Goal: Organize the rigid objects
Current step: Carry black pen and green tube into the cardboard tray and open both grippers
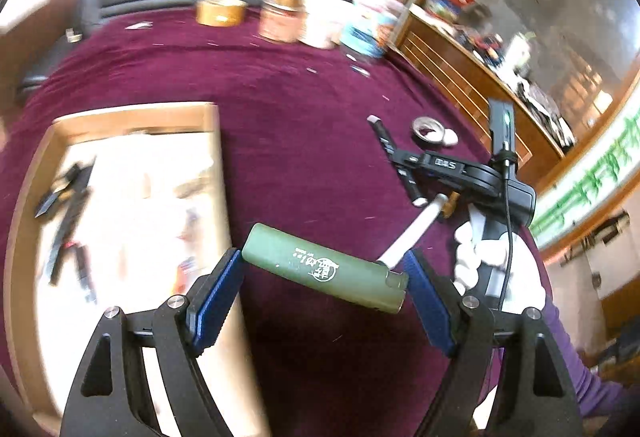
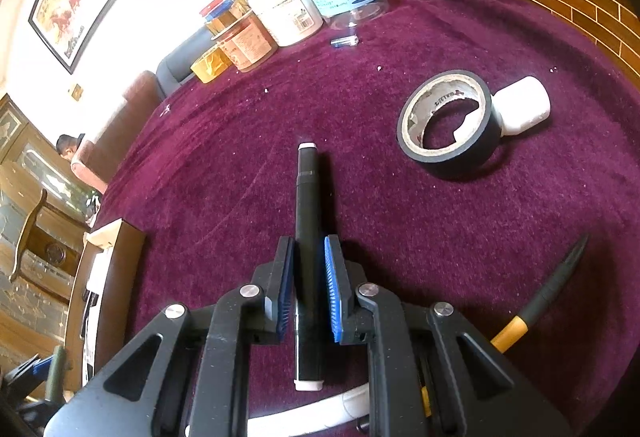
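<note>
Both wrist views angled down, close over maroon tablecloth (image 1: 304, 125); black tape roll (image 2: 450, 123) shared.

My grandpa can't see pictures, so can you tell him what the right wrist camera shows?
The right tongs are shut on a black marker with white ends, over a dark red tablecloth. Farther off lie a roll of black tape touching a small white bottle, with jars along the table's far edge.

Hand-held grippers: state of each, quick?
Left hand-held gripper: closed on the green lighter, gripped by its ends.
Right hand-held gripper: closed on the black marker.
</note>
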Demonstrator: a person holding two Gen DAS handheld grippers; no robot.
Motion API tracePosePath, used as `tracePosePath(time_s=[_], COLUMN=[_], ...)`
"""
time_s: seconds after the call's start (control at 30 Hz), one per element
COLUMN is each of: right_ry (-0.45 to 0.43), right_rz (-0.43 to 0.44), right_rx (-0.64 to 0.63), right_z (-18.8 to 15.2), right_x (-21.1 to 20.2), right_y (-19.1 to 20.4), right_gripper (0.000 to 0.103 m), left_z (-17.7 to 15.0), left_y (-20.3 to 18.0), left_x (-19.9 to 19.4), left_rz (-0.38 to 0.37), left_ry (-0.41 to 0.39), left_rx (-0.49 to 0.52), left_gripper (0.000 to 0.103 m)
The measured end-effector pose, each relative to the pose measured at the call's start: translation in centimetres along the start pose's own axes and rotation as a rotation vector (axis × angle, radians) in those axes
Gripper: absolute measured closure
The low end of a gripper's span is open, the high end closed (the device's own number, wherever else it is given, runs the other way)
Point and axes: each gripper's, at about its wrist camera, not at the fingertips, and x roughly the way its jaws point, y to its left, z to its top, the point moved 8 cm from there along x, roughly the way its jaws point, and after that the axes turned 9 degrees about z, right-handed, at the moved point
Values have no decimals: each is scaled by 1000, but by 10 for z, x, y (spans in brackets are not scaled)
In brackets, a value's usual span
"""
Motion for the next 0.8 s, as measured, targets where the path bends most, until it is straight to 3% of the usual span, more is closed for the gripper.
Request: tracePosePath(time_s=[0.3,0.53,0.8], right_ry=[77,43,116], right_rz=[-206,-19,167], right_rx=[-149,-33,-123], right_z=[5,-4,-42], right_x=[10,-25,-30], right_y=[15,44,145], right_gripper=[91,91,91], left_z=[-33,-56,-56], left_y=[113,161,187], left_x=[-50,-40,-17], left_rz=[108,171,232], left_ry=[-51,-32,-8], left_rx=[-187,-228,-202], left_gripper=[27,27,27])
